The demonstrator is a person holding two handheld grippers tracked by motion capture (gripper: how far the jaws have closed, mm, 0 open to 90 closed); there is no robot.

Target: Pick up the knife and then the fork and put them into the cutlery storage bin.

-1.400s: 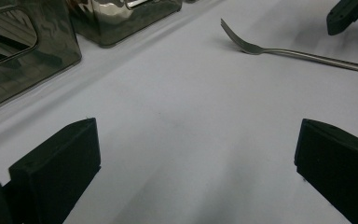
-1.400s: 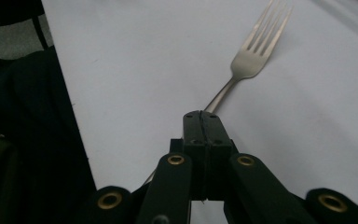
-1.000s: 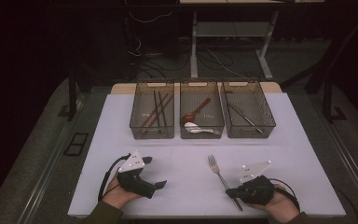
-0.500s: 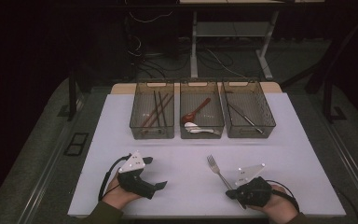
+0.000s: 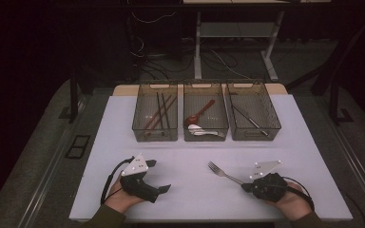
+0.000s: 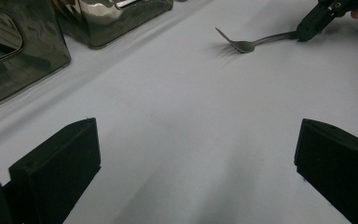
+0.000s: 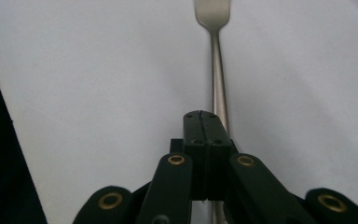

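Note:
A metal fork lies on the white table at the front right, tines pointing toward the far left. My right gripper is shut on the end of its handle. In the right gripper view the shut jaws cover the handle, and the fork runs straight ahead. My left gripper rests at the front left, open with nothing between its jaws. In the left gripper view, bare table lies in the gap of the left gripper, with the fork and the right gripper farther off.
Three clear bins stand in a row at the back of the table. The left bin holds chopsticks, the middle bin holds a brown and a white spoon, and the right bin holds a metal utensil. The white tabletop stretches between bins and grippers.
The right gripper has shifted a little to the left over the fork's handle, so less of the handle shows. The left gripper has stayed put.

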